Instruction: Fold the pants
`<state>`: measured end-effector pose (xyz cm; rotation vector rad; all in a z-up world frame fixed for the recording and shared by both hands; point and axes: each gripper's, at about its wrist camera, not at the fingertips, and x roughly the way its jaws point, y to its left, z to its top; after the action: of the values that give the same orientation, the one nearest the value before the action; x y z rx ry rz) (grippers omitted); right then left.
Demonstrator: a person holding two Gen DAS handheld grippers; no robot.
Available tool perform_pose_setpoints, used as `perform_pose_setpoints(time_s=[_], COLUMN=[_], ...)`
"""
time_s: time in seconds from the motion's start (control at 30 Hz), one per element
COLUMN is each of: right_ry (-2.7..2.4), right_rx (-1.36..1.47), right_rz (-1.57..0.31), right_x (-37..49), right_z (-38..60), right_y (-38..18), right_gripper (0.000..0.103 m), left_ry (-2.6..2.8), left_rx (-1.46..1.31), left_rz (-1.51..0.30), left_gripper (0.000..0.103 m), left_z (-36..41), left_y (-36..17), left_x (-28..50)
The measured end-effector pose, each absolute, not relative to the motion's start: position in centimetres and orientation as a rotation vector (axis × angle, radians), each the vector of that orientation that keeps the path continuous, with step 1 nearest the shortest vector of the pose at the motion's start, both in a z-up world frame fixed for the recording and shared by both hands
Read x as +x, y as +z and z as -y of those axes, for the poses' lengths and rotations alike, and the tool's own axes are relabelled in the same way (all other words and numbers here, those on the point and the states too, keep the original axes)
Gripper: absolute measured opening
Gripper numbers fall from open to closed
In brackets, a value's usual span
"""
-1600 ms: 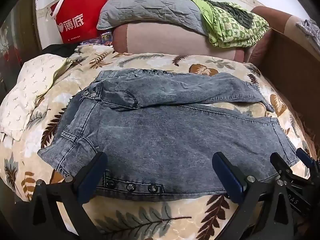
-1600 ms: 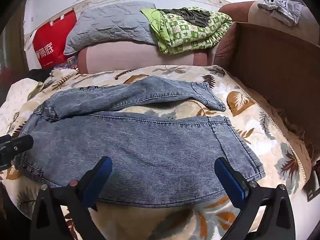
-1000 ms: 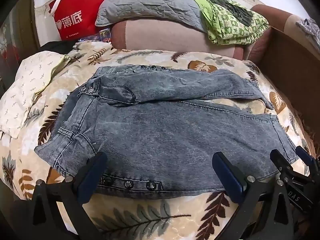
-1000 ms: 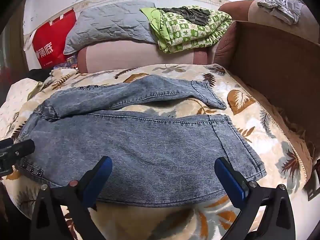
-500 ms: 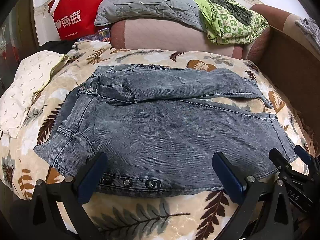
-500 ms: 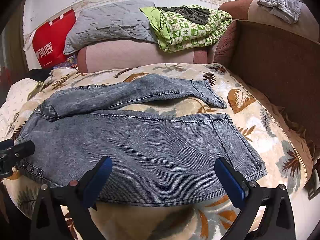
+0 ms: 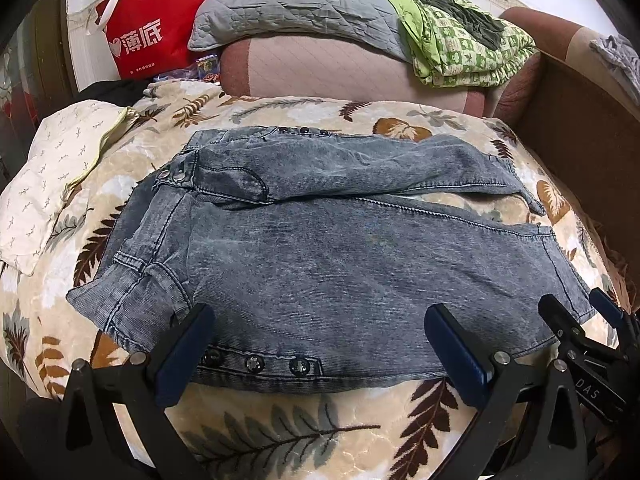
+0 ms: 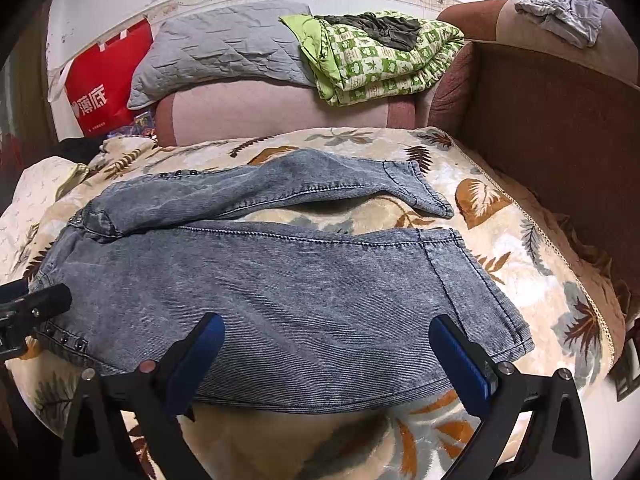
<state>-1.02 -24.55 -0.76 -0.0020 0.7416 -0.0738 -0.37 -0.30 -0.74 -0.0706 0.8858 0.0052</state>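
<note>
Bed (image 7: 280, 432), covered w/ a cream leaf-print blanket (image 8: 532, 264), fills most of both views; brown sofa arm/back (image 8: 560, 128) runs along its right side. Against the wall at the far end: pink bolster (image 7: 340, 68), grey quilted pillow (image 7: 296, 4) on top of it, green-patterned folded quilt (image 8: 384, 60) beside the pillow w/ a dark garment on it, red shopping bag (image 7: 156, 36) at far left. White pillow w/ small print (image 7: 52, 176) lies at the bed's left edge. Pants (image 7: 360, 264), washed grey-blue denim, are spread flat across the blanket: waistband to the left, cuffs to the right. Near leg lies straight & wide; far leg lies apart from it, angled a bit, blanket showing between the two toward the cuffs. Snap buttons (image 7: 276, 364) show along the near edge by the waist, another row at the far edge. Left gripper (image 7: 320, 344): jaws spread wide, nothing between them, blue pads over the pants' near edge at the waist end; can't tell if the pads touch the cloth. Right gripper (image 8: 326, 356): also spread wide & empty, over the near edge of the near leg, toward the cuff end. Grey cloth (image 8: 564, 12) is bunched on top of the sofa back.
</note>
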Motion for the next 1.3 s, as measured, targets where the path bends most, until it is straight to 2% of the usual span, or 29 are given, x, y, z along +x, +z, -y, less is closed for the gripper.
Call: perform_pose_setpoints(time_s=[1.03,1.3], right_ry=[-0.069,-0.051], right_rx=[0.003,0.061], right_rz=[-0.746,-0.776], right_x=[-1.1,-1.0], right_z=[24.4,25.3], right_y=[-0.8,-1.2], right_gripper=[0.103,0.103], left_ry=[0.0,0.134], left_rx=[-0.078,-0.182], left_rz=[-0.898,-0.911], left_gripper=[0.103,0.103], left_z=[0.1,-7.4], left_y=[-1.3,-2.2], left_x=[-0.5,-1.0])
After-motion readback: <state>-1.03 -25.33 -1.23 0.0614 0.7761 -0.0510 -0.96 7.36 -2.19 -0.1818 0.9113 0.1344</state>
